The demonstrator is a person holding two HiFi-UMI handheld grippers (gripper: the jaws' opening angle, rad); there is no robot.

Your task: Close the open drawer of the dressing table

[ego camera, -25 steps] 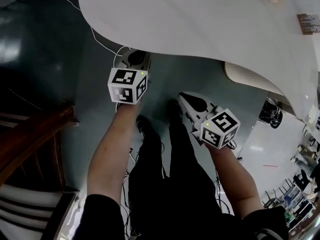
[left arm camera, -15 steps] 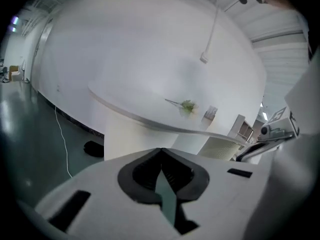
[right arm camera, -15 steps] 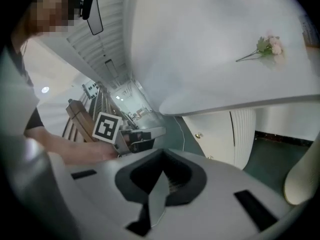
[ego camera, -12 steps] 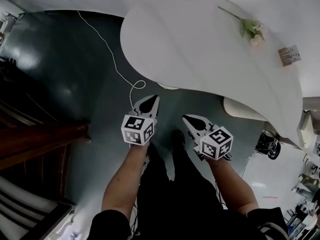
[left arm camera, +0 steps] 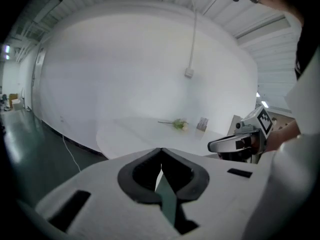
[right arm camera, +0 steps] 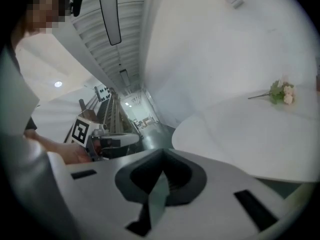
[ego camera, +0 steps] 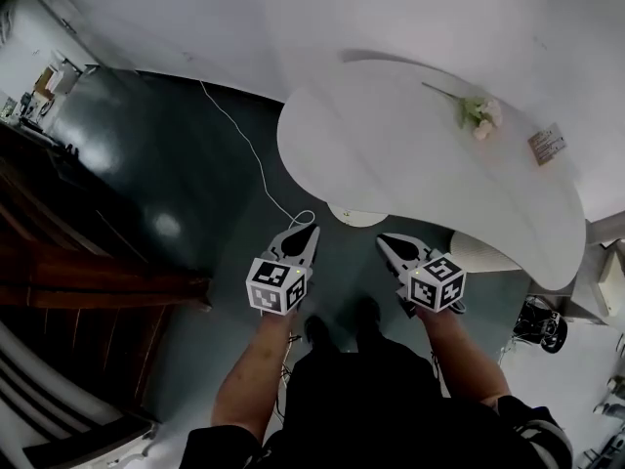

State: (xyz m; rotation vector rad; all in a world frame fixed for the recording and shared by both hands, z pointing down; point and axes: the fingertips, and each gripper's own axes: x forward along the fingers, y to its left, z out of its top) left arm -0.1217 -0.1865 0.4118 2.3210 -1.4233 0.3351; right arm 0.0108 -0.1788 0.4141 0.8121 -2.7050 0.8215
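Observation:
No open drawer shows in any view. The white rounded dressing table top carries a pale flower and a small card. My left gripper is held above the dark floor just short of the table's near edge, jaws shut and empty. My right gripper hangs beside it at the same height, also shut with nothing in it. In the left gripper view the tabletop, the flower and the right gripper lie ahead. The right gripper view shows the tabletop, the flower and the left gripper.
A white cable trails across the dark green floor. Dark wooden furniture stands at the left. A white ribbed stool and a round white base sit under the table's near edge. A black object lies at the right.
Both grippers have risen and come level side by side. The head view has tilted up, so the whole tabletop with the flower now shows.

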